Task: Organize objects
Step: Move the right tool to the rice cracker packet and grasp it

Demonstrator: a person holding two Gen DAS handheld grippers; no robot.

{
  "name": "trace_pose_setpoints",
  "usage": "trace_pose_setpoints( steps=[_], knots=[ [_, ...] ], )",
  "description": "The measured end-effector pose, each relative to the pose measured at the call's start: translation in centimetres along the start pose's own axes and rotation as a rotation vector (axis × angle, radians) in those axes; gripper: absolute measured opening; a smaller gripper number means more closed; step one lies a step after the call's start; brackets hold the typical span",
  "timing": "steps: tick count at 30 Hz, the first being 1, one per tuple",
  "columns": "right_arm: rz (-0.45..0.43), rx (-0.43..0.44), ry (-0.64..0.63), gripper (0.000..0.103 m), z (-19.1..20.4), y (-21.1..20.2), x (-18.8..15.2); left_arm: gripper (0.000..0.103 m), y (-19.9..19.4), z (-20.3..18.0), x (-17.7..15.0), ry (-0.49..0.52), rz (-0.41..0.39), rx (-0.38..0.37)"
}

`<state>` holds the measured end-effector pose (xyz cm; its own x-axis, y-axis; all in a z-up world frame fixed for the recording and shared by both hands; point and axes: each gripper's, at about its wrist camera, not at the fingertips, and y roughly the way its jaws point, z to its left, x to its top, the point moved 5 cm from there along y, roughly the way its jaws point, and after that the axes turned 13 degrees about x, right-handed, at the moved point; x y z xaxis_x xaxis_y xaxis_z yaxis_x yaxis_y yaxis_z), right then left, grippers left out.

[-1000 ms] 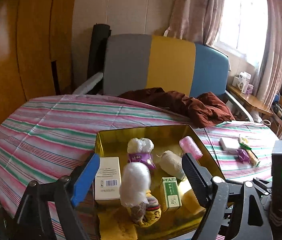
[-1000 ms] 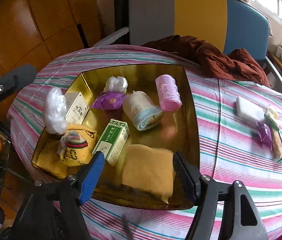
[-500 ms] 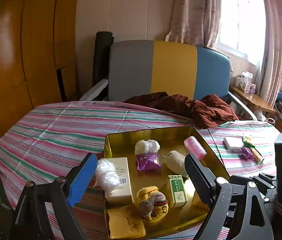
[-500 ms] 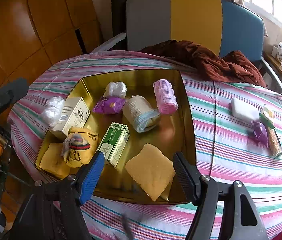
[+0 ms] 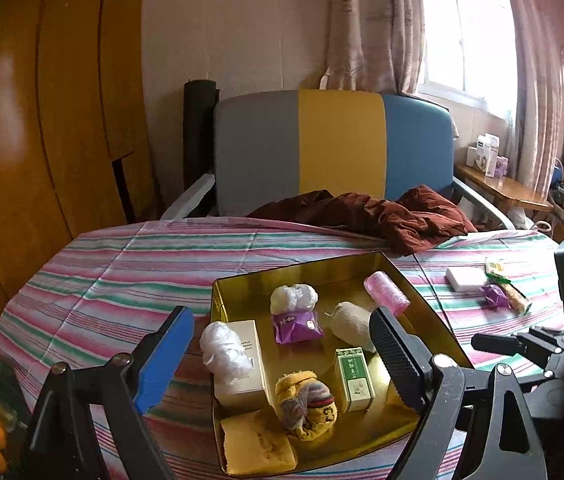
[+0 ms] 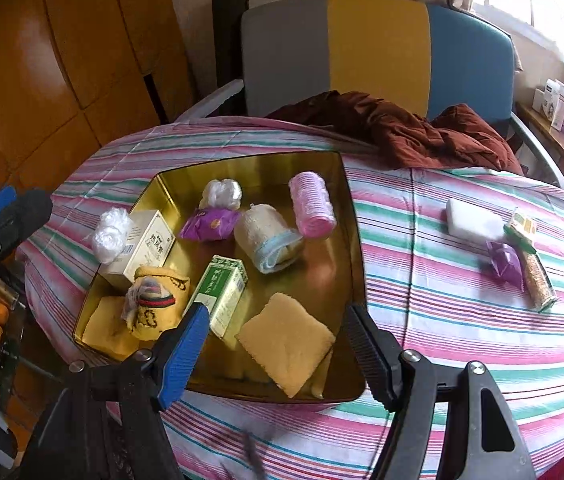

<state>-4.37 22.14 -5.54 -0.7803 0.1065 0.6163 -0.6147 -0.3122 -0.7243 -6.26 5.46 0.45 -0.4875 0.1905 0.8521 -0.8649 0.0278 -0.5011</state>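
The white plastic bundle [image 5: 224,350], which 1 second ago hung between the fingers of the left gripper [image 5: 278,356], now rests on the cream box [image 5: 248,364] at the left wall of the gold tray [image 5: 306,268]. Both grippers are released and empty; the right gripper [image 6: 274,344] hangs over the tray's near edge. Beyond the tray's right side, 4 items wait on the desk [image 6: 422,288].

gold tray [image 6: 348,216]: on striped table | holds boxes, rolls, cloths, lying loose
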Motion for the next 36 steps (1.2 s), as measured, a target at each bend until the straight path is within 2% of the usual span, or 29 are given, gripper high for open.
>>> trace_pose_setpoints(
  steps=[8,13,17,25,30,36],
  knots=[
    [-0.019,-0.027,0.039,0.072,-2.4,-1.2,-0.1,0.09,-0.3,-1.4,-0.2,0.041,-0.005,-0.014],
    [-0.008,-0.061,0.1,0.072,-5.8,-2.0,-0.6,0.09,-0.1,-2.4,-0.5,0.065,0.012,-0.034],
    [0.013,-0.104,0.201,0.072,-10.3,-2.8,-1.4,0.096,0.2,-3.5,-0.7,0.081,0.026,-0.067],
    [0.01,-0.212,0.419,0.072,-20.3,-6.6,-3.0,0.096,1.2,-5.8,-1.2,0.115,0.067,-0.114],
    [0.027,-0.292,0.449,0.072,-25.3,-7.9,-2.2,0.096,1.8,-7.7,-1.2,0.153,0.079,-0.147],
    [0.069,-0.377,0.462,0.072,-30.1,-6.8,-1.1,0.096,2.3,-9.9,-0.9,0.187,0.094,-0.177]
  ],
)
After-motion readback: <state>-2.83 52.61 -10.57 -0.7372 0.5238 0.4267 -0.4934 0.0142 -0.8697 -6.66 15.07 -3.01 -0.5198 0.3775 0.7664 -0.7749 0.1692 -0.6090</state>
